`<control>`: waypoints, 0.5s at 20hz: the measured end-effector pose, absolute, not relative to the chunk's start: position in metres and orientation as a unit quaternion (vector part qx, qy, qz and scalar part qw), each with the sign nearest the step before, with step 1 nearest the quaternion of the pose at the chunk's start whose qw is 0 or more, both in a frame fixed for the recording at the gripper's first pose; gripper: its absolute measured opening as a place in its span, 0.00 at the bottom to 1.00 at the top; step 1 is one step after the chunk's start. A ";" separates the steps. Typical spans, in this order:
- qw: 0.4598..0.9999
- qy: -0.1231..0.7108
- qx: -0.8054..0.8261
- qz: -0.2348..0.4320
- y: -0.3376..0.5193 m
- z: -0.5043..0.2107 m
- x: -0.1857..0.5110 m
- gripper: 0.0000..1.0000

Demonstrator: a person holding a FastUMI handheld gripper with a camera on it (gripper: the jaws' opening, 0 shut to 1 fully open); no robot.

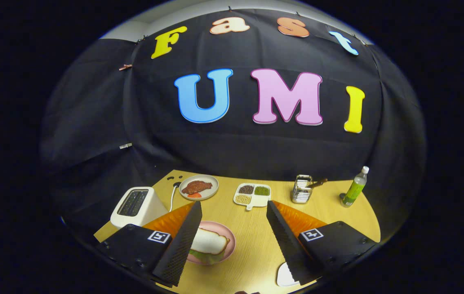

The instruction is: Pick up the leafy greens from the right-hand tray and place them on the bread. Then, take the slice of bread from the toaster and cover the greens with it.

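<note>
My gripper (234, 210) hangs open above the wooden table, nothing between its fingers. Below, close to the left finger (183, 241), a pink plate (231, 241) holds a slice of bread (209, 241) lying on top of leafy greens (207, 257) that stick out at its near edge. The left finger hides part of the plate. A white toaster (136, 205) stands further left with dark slots on top; no bread rises from them. A white tray edge (285, 277) peeks out under the right finger (285, 237).
Beyond the fingers lie a grey plate (211, 192) with meat and a tomato slice, a white divided dish (252, 194) of beans, a wire holder (302, 190) with a brown-handled tool, and a green bottle (354, 188) at the far right. Black cloth walls the table's back.
</note>
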State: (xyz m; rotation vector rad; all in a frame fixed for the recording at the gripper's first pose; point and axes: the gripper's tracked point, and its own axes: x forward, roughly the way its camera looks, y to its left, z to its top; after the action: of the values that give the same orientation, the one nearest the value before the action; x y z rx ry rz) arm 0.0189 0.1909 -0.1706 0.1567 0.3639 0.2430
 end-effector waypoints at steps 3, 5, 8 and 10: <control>0.979 0.134 0.074 0.133 0.174 -0.128 0.015 0.99; 0.983 0.103 0.069 0.135 0.165 -0.103 0.014 0.99; 0.987 0.067 0.062 0.135 0.154 -0.080 0.011 0.99; 0.986 0.058 0.061 0.143 0.152 -0.071 0.005 0.99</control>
State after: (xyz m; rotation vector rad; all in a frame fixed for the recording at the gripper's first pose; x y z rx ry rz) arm 0.0046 0.1523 -0.0713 0.1218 0.1158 0.2868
